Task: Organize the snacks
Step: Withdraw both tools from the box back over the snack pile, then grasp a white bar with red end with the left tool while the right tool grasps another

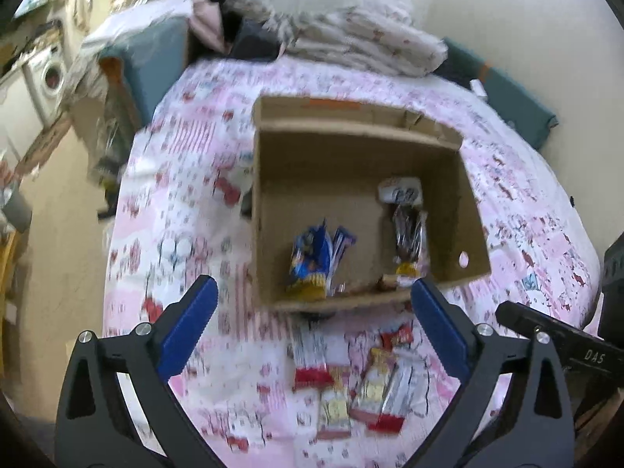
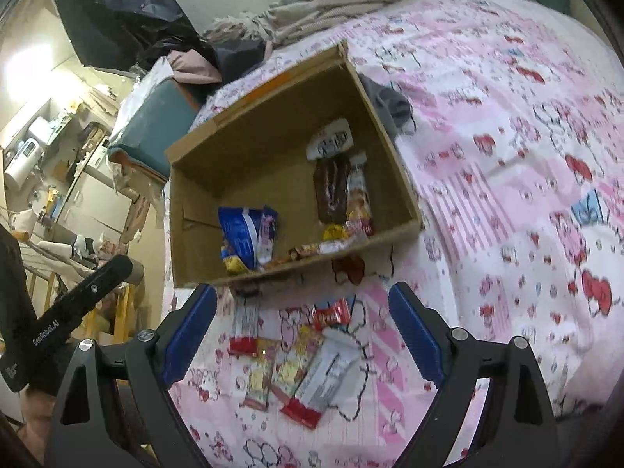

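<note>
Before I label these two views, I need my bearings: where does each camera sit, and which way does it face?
Left wrist: on the left tool, looking down over the bed at the box and loose snacks; its open blue fingers and the other tool's black body show.
Right wrist: on the right tool, facing the box from its right; open fingers show.
Shared: box, snacks, pink sheet.

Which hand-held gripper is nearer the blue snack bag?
Left, probably. The left hand-held gripper faces the blue snack bag straight ahead; the right hand-held gripper sits further right, with the bag off to its left.
</note>
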The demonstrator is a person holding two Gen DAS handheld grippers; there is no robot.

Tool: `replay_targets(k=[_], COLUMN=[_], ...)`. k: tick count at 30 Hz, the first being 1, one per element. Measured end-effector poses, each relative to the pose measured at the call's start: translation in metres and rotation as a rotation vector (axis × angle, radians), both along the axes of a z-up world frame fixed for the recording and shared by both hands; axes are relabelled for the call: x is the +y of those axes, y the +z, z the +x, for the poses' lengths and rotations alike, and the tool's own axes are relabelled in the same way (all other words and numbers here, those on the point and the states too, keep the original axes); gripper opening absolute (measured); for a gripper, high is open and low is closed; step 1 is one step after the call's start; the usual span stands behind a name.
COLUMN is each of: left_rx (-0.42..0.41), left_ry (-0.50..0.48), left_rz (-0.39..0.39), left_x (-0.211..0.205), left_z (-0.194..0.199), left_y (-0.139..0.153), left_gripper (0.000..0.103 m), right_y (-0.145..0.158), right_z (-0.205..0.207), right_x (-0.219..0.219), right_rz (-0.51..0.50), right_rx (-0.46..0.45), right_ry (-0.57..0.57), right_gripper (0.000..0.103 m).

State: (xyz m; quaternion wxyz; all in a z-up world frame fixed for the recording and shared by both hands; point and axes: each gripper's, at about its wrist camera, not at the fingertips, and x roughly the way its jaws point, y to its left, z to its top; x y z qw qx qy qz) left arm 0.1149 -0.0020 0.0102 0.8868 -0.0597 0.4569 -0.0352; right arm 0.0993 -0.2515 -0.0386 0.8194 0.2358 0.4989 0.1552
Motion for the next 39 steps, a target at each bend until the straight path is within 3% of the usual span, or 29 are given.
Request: replay_targets(k=[4,10,15,20,25,27,29,34,39], left_rx=[0.072,0.120,0.134,0.199,0.323,0.344,0.357,0.333,0.357], left_ry=[0.017,0.042,0.099,0.140,0.140,0.144,0.116,0.065,0.094], left_rz=[-0.012,-0.016,-0.051,-0.063,-0.089,-0.079,-0.063,-0.008,-0.031], left_x=[0.004,0.014,0.027,0.036,0.034,0.029,0.018,-0.010,-0.016], left_z=[-0.013,-0.028,-0.030,-0.024,-0.019,-0.014,-0.008,0.009,0.026], left_y=[-0.014,-0.029,-0.036,-0.054,-0.085,-0.096,-0.105,-0.123,-0.142], left_gripper=[0.098,0.098,0.098,0.097,0.082,0.081,0.072,0.069,0.069], right_y=[0.001,-0.014,-0.030,-0.047,-0.057,-0.057,-0.057,-0.056,-0.060], right_z=[-0.007,-0.016,-0.016,-0.011,-0.009,-0.009,-0.009,-0.007,-0.008], right_x=[0.011,0.017,0.010,0.000,-0.008,-0.010,-0.011,-0.011,-0.016], right_rz=[-0.040,-0.043,-0.082,-0.067,-0.045,-0.042,-0.042,-0.063,-0.080], right_rx=[-0.008,0.051,0.113,0.195,0.243,0.244,0.243,0.238,0.249], right_ry=[0.038,0.045,-0.015,-0.077,-0.112,-0.118,-0.120,-0.120,-0.137], right_gripper=[0.092,0.092,0.092,0.092,0.092,0.092,0.092,0.092,0.092])
